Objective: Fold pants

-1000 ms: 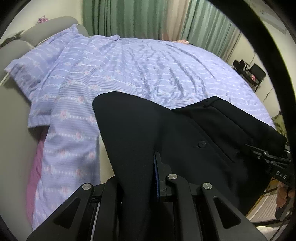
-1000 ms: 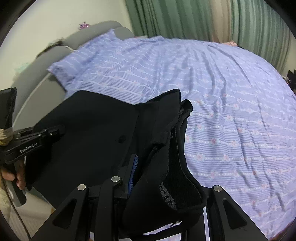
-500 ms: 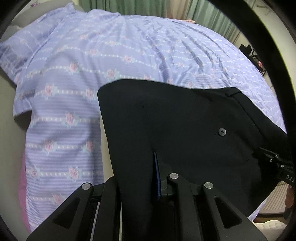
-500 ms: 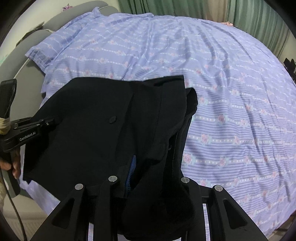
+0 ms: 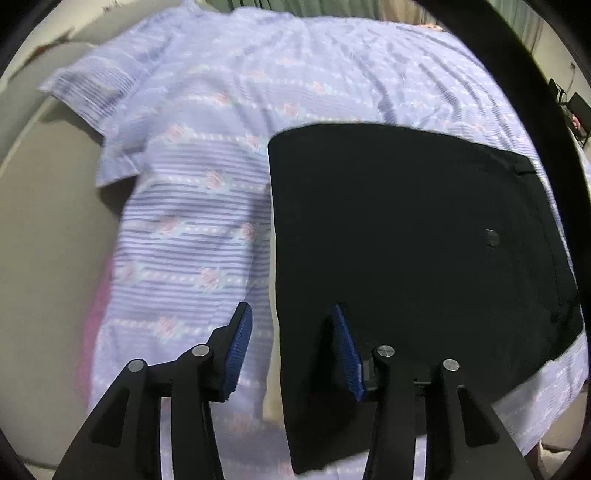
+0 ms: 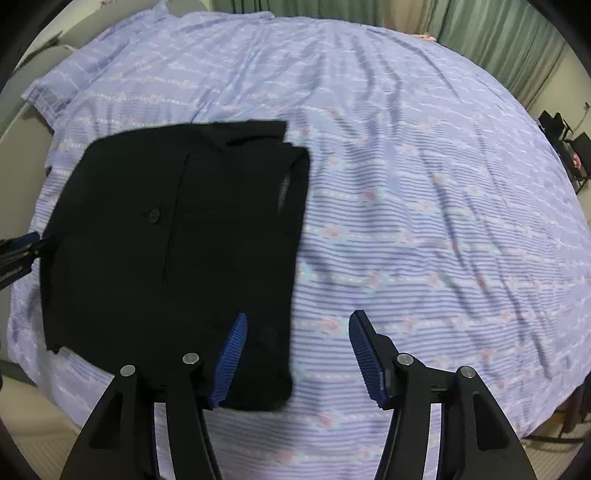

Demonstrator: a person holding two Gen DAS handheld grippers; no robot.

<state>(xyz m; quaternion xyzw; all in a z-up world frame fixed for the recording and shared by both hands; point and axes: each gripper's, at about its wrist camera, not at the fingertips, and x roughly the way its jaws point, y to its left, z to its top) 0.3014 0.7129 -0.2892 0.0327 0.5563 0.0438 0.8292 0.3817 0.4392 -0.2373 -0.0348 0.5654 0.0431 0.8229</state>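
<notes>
Nearest me, my left gripper [image 5: 291,341] and right gripper [image 6: 297,349] are both opening, their blue pads clear of any cloth. Below them the black pants [image 6: 177,240] lie folded flat on the lilac flowered bedspread [image 6: 424,184]. Green curtains [image 6: 480,29] hang beyond.

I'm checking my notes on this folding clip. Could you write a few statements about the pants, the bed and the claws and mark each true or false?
1. The black pants lie folded on the bedsheet. True.
2. The right claw clamps the pants. False: its jaws are opening, nothing pinched.
3. The sheet is plain white. False: it is lilac with stripes and pink flowers.
4. A button shows on the pants. True.
5. The left claw straddles the pants' left edge. True.
</notes>
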